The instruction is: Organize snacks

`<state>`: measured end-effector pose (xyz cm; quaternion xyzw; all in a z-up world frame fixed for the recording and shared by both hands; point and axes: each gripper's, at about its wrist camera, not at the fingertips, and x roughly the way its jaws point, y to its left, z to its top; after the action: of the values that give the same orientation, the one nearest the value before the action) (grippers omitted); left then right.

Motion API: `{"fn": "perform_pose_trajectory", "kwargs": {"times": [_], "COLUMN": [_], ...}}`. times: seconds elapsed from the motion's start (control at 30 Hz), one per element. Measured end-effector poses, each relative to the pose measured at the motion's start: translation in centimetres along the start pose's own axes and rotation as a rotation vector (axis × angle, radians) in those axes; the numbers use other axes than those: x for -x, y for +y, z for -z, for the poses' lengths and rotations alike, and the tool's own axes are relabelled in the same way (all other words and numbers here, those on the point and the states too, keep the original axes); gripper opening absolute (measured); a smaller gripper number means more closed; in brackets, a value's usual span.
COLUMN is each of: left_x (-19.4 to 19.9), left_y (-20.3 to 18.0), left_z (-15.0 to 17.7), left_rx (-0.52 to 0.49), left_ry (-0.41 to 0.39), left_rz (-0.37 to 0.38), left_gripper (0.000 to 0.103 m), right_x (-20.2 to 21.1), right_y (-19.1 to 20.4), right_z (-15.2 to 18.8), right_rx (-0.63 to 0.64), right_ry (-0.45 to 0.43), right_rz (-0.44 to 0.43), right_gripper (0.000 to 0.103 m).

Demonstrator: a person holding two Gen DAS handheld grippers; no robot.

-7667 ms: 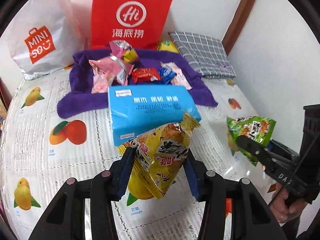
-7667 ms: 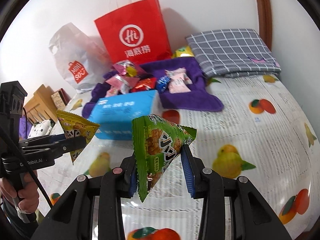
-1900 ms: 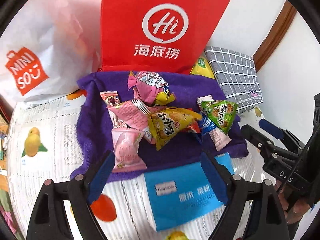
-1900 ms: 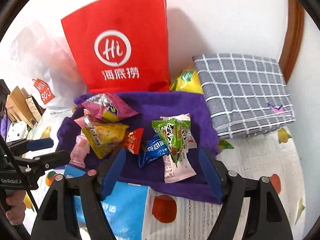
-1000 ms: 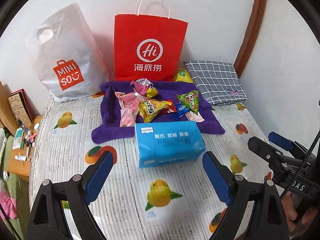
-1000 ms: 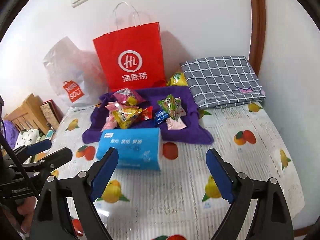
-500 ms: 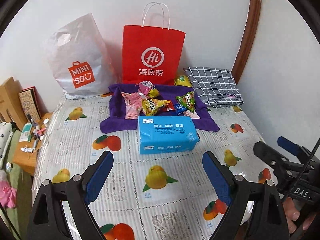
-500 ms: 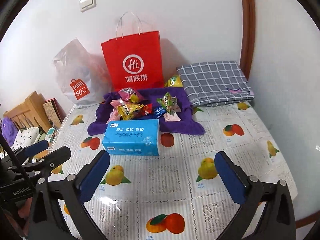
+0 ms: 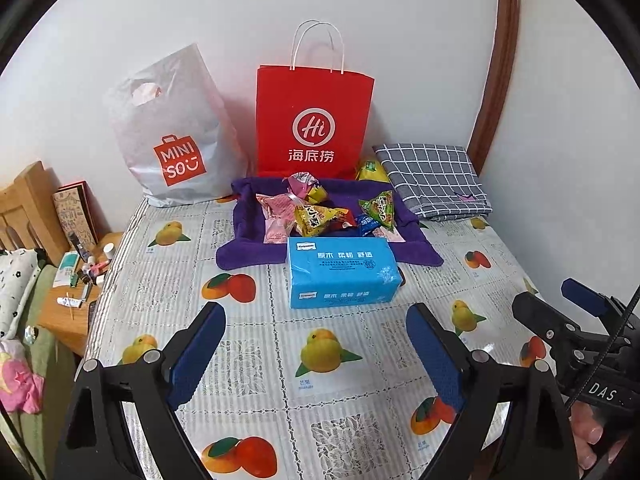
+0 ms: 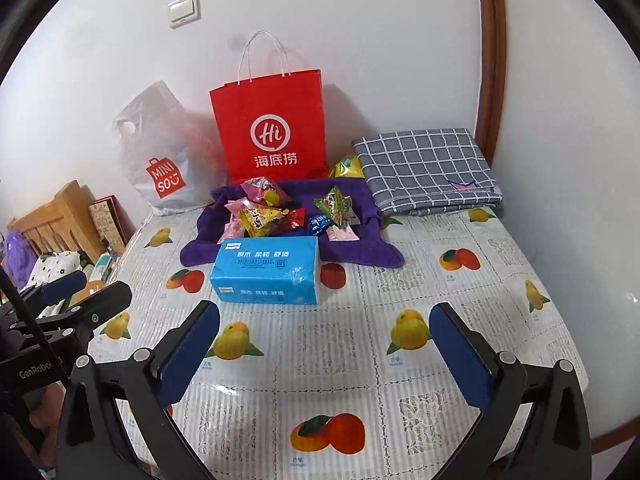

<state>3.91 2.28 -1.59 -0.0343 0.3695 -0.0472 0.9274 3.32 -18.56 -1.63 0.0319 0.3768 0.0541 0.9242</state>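
Note:
Several snack packets lie piled on a purple towel (image 9: 248, 240) at the back of the table, among them a yellow packet (image 9: 316, 216) and a green packet (image 9: 380, 206). The towel (image 10: 200, 246), yellow packet (image 10: 260, 218) and green packet (image 10: 336, 204) also show in the right wrist view. My left gripper (image 9: 316, 344) is open and empty, held over the front of the table. My right gripper (image 10: 324, 340) is open and empty too, well short of the snacks. Each gripper shows at the edge of the other's view.
A blue tissue pack (image 9: 342, 272) lies in front of the towel. A red paper bag (image 9: 314, 120) and a white MINISO bag (image 9: 172, 136) stand against the wall. A folded grey checked cloth (image 9: 432, 176) lies at the back right. A cluttered side table (image 9: 76, 280) stands left.
Both grippers let go of the yellow and green packets on the towel, then drew back from it toward the table's front. Both remain open.

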Motion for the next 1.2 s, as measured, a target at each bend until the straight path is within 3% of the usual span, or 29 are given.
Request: {"fn": "perform_pose_trajectory", "kwargs": {"times": [1.2], "left_x": [0.63], "left_y": [-0.48], "left_z": [0.17], "left_rx": [-0.013], "left_ry": [-0.014], "left_rz": [-0.012], "left_gripper": [0.092], "right_x": [0.84], "right_y": [-0.29], "right_z": [0.28], "right_rx": [-0.002], "right_ry": [-0.004], "right_rz": [0.002], "right_gripper": [0.103]}}
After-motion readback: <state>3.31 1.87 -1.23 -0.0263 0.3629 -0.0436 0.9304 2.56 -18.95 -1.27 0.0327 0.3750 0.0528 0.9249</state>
